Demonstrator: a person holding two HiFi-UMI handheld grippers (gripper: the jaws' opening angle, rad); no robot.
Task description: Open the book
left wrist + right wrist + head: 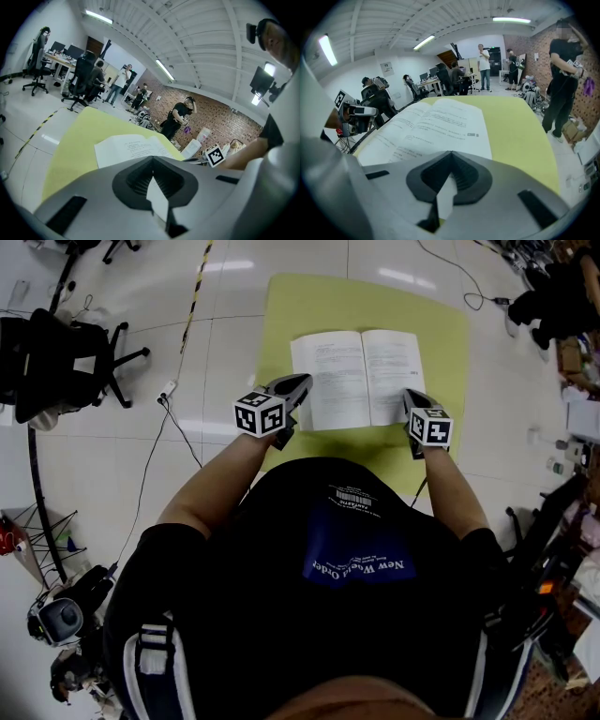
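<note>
The book (pixel 356 376) lies open and flat on the yellow-green table (pixel 309 306), its printed white pages facing up. My left gripper (pixel 305 382) hovers at the book's left edge near the lower corner, jaws shut with nothing between them. In the left gripper view the book (pixel 131 147) lies just beyond the shut left gripper (pixel 152 159). My right gripper (pixel 411 395) is at the book's lower right corner, also shut and empty. The right gripper view shows the pages (pixel 436 124) just ahead of the shut right gripper (pixel 451 153).
A black office chair (pixel 66 362) and a floor cable (pixel 169 395) lie left of the table. Clutter and boxes line the right side (pixel 572 362). People stand in the background (pixel 562 70), and more of them are by a brick wall (pixel 178 117).
</note>
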